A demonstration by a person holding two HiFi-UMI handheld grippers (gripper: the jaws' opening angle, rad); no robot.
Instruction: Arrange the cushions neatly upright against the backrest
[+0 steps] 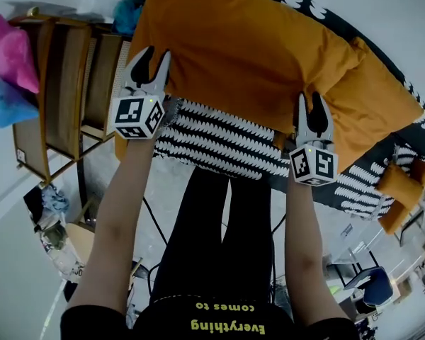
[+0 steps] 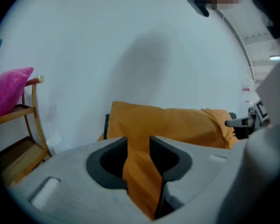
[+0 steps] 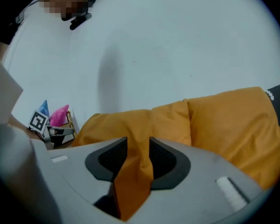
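Observation:
A big orange cushion (image 1: 248, 48) lies across the sofa with the black-and-white patterned cover (image 1: 219, 144). A second orange cushion (image 1: 375, 112) adjoins it on the right. My left gripper (image 1: 150, 59) is at the big cushion's near left edge, my right gripper (image 1: 312, 105) at its near right edge. In the left gripper view the left gripper (image 2: 138, 141) has a loose fold of the orange cushion (image 2: 168, 125) between parted jaws. In the right gripper view the right gripper (image 3: 138, 141) likewise stands apart around a fold of the cushion (image 3: 130, 122), beside the second cushion (image 3: 233, 125).
A wooden rack (image 1: 64, 83) stands left of the sofa with a pink cushion (image 1: 10, 52) and a blue cushion (image 1: 3, 105) on it. A small orange cushion (image 1: 404, 190) sits at the far right. A white wall (image 2: 130, 41) rises behind the sofa.

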